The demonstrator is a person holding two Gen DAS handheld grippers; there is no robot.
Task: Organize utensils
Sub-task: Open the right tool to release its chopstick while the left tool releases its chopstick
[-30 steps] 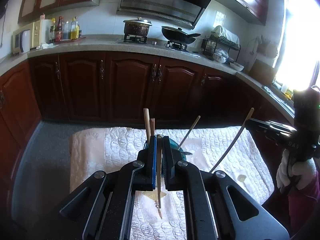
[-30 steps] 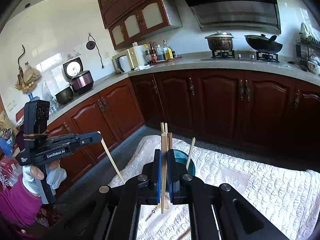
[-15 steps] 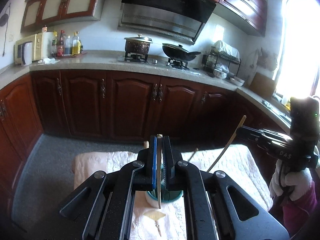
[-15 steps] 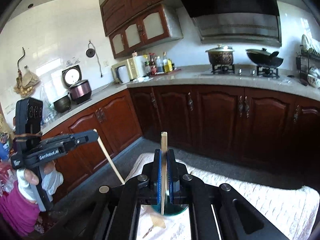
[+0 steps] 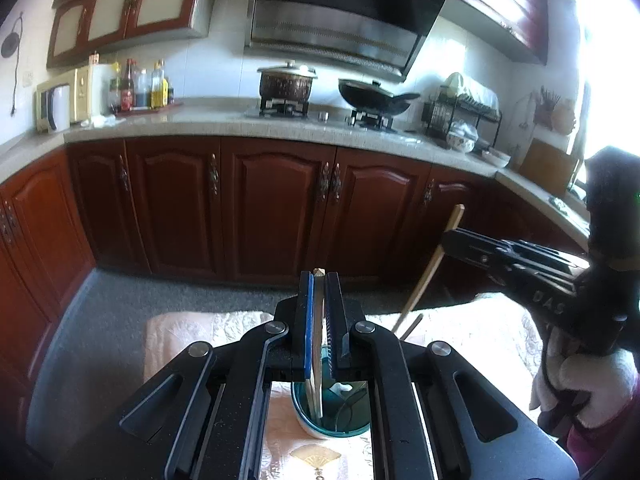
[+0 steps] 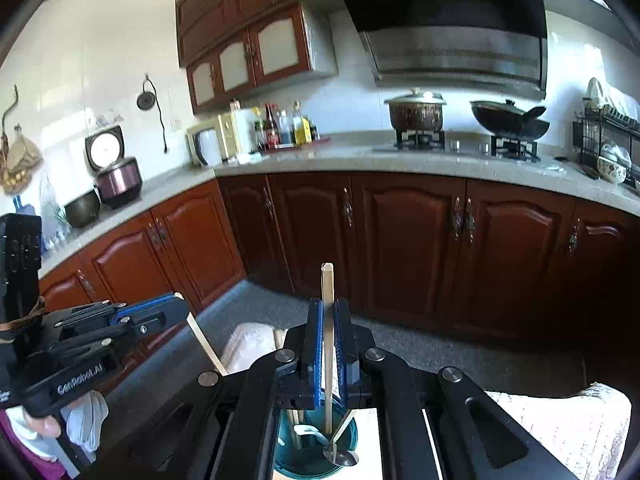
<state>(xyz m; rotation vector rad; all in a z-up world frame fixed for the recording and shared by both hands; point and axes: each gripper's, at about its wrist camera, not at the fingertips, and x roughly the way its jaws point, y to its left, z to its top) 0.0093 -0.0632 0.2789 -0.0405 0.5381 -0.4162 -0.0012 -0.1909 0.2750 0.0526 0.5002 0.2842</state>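
Hiding most of the teal cup [image 5: 320, 428] in the left wrist view, the left gripper [image 5: 319, 280] fills the foreground with its jaws closed on a wooden chopstick [image 5: 317, 344]. The stick runs up between the blue pads; its top just clears the fingertips and its lower end reaches down into the cup, directly below the jaws. Only the near rim and part of the inside of the cup show, with something pale inside that is hard to make out. The cup stands on a pale quilted cloth [image 5: 188, 336] whose near edge is cut off by the gripper body.

In the right wrist view the right gripper [image 6: 328, 304] likewise clamps a second chopstick [image 6: 327, 320], upright, its top standing well above the fingertips and its lower end inside the same cup [image 6: 316, 456], just below the jaws. A metal spoon [image 6: 340, 456] and a white spoon lie in the cup beside it; the cup's sides are hidden by the gripper arms.

To the right of the cup in the left view, the right gripper [image 5: 452, 236] appears from the side, its stick slanting down toward the cup; the lower end is hidden behind the left gripper. A gloved hand [image 5: 576, 376] holds its handle, partly cut off at the frame edge.

Beyond the cup lie grey floor, dark red cabinets [image 5: 276, 208], then the worktop [image 5: 208, 124] with a lidded pot [image 5: 286, 82] and a wok [image 5: 374, 96]. The window at far right is washed out by glare.
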